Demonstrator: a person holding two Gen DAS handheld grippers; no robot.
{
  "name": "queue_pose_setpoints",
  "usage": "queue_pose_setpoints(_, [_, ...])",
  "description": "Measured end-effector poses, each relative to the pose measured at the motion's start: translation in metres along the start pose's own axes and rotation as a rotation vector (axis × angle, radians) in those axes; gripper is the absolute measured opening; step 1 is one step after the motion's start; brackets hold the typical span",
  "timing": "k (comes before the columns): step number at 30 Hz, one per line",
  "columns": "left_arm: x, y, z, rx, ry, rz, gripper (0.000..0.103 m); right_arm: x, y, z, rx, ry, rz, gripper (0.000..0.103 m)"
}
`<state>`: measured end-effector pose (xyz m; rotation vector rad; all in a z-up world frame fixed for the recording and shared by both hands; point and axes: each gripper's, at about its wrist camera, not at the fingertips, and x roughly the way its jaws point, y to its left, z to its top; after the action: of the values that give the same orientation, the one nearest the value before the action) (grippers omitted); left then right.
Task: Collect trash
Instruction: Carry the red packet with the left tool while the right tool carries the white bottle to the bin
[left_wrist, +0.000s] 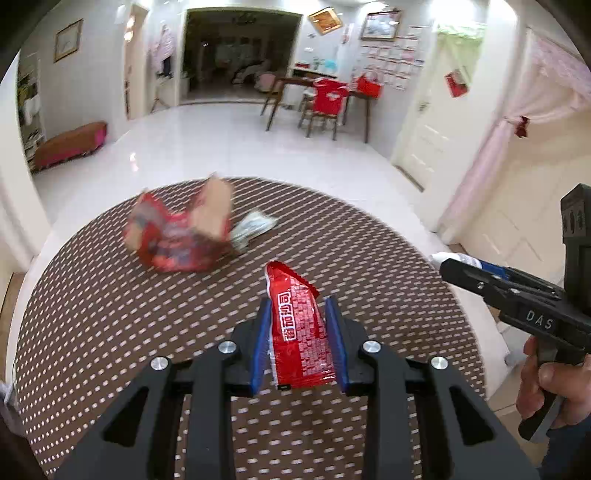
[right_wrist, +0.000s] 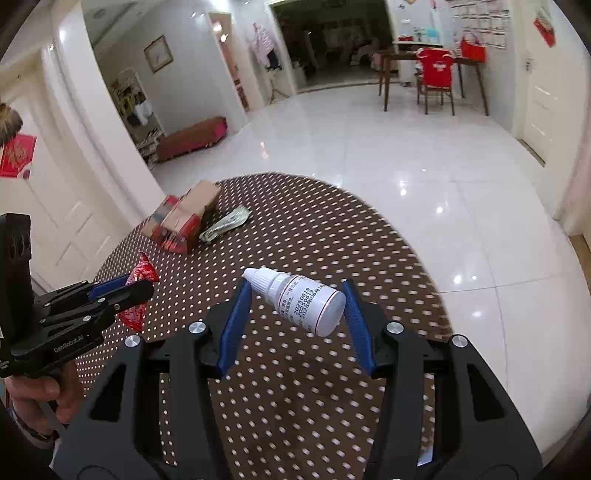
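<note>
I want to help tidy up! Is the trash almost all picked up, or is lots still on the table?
Nothing looks binned yet, and no bin shows. In hand: the left gripper pinches a red wrapper, and the right gripper holds a small white dropper bottle. Left on the dotted table: a crushed red carton and a crumpled pale wrapper beside it. So roughly half is picked up.

Crumpled red and tan cardboard packaging on the brown dotted tabletop is showing smeared by motion blur in the left wrist view, its printing unreadable. The folded pale green paper wrapper beside it is lying partly hidden behind that packaging. The small white plastic dropper bottle is showing only its tip past the black right gripper. The tabletop's near edge is running out of frame.
</note>
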<state>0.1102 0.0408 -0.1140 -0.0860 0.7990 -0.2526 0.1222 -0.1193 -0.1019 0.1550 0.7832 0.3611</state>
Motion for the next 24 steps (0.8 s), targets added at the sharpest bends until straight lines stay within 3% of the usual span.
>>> queue_pose_setpoints(8, [0.009,-0.065,0.022,0.12,-0.006,-0.113,0.029,-0.065,-0.059,-0.016,0.11,-0.089,-0.089,0.05])
queue_pose_setpoints(17, [0.029,-0.15,0.011,0.266,0.053,-0.238,0.029,-0.107,-0.146,-0.062,0.304,-0.09,-0.239,0.05])
queue_pose_setpoints(24, [0.058,-0.211,-0.006,0.363,0.127,-0.308,0.029,-0.125,-0.187,-0.094,0.414,-0.084,-0.287,0.05])
